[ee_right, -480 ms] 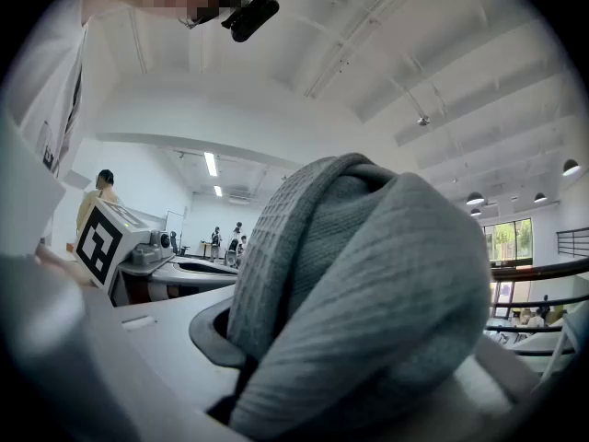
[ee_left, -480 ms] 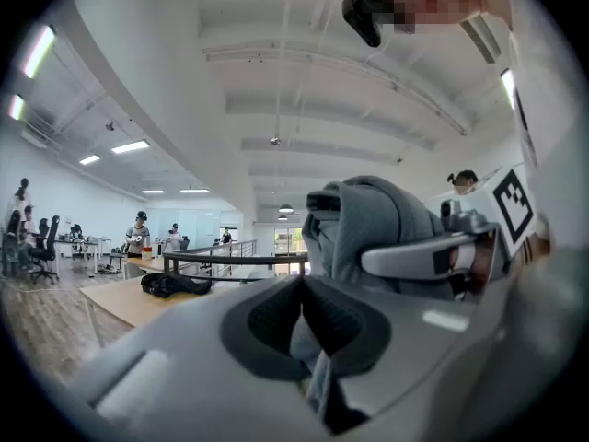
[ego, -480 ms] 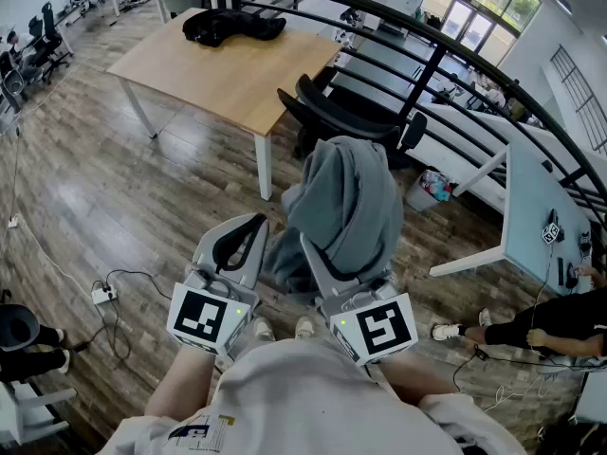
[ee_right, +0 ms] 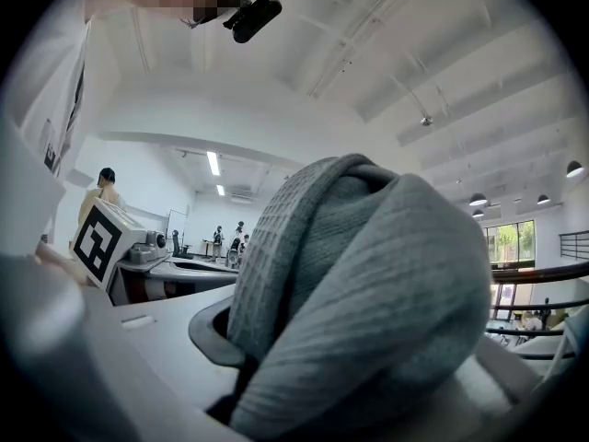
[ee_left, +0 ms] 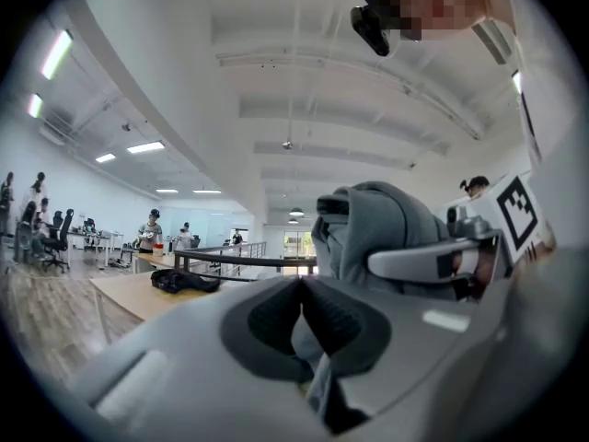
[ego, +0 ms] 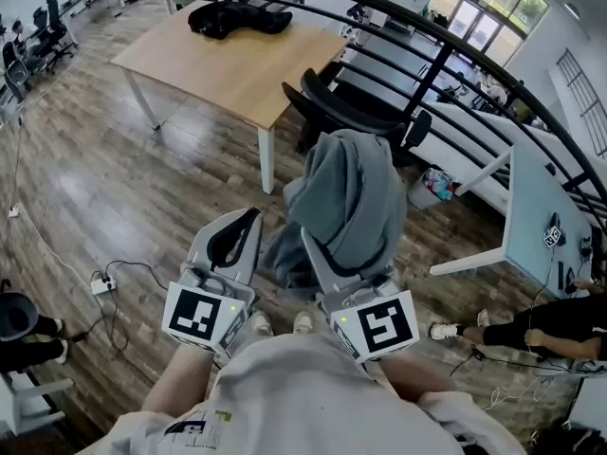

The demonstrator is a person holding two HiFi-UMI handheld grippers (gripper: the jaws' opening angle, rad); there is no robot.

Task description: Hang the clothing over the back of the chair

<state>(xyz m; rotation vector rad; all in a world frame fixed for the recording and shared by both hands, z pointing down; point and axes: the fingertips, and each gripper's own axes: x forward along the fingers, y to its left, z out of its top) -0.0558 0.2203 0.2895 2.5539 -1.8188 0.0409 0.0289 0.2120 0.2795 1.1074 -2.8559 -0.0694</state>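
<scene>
Jaws of right gripper [ego: 324,259] pinching grey clothing [ego: 351,192], bunched above

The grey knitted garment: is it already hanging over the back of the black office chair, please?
No, the grey knitted garment is bunched in the right gripper, held up short of the black office chair.

No readable text, square markers on left cube [ego: 201,317] and right cube [ego: 384,325], shirt print [ego: 194,427] illegible

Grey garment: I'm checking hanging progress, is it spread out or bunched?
Bunched. The grey garment bulges in thick folds from the right tongs, shut on it, and is not yet over the chair.
</scene>
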